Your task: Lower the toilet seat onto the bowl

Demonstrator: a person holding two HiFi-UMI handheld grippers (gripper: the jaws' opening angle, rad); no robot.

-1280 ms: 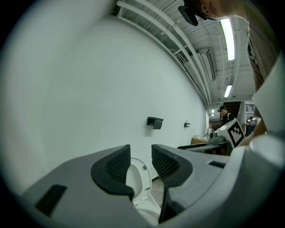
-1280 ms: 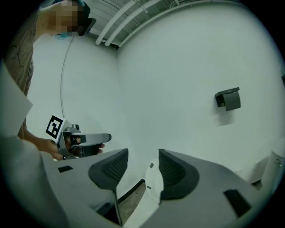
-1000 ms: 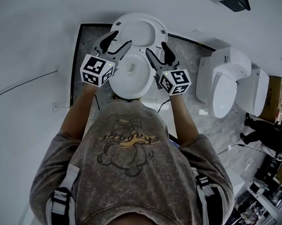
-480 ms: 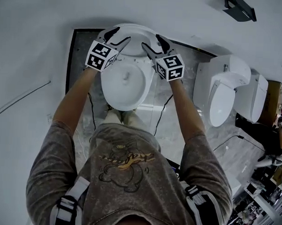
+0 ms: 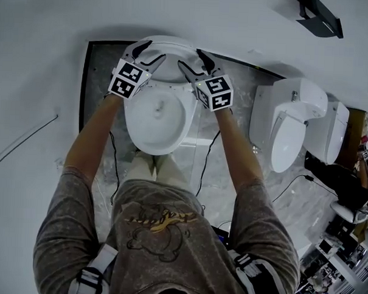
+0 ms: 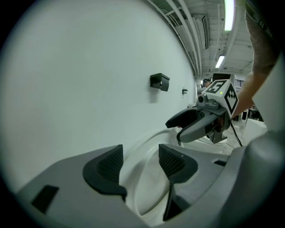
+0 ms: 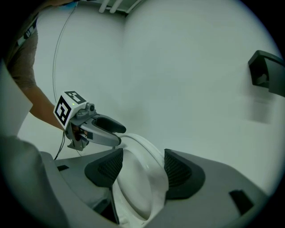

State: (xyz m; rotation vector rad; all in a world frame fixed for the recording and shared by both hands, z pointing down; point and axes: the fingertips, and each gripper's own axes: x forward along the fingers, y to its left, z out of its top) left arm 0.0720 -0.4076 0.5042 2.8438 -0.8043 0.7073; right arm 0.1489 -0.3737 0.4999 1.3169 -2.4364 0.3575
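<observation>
A white toilet bowl (image 5: 154, 114) stands below me, with its seat (image 5: 171, 50) raised against the white wall. My left gripper (image 5: 144, 54) reaches the seat's upper left edge and my right gripper (image 5: 192, 62) its upper right edge. In the left gripper view the seat's white rim (image 6: 143, 178) runs between the open jaws of the left gripper (image 6: 140, 164), with the right gripper (image 6: 196, 124) beyond. In the right gripper view the seat (image 7: 138, 187) lies between the spread pads of the right gripper (image 7: 142, 169), and the left gripper (image 7: 95, 129) is across from it.
Two more white toilets (image 5: 288, 120) (image 5: 331, 122) stand to the right on the marble floor (image 5: 222, 169). A black box (image 5: 326, 21) (image 6: 159, 81) (image 7: 267, 78) is fixed to the wall. Cables (image 5: 208, 153) trail by the bowl. The wall is close behind the seat.
Both grippers have moved forward from beside the bowl's front to the top edge of the raised seat, and the person has stepped closer.
</observation>
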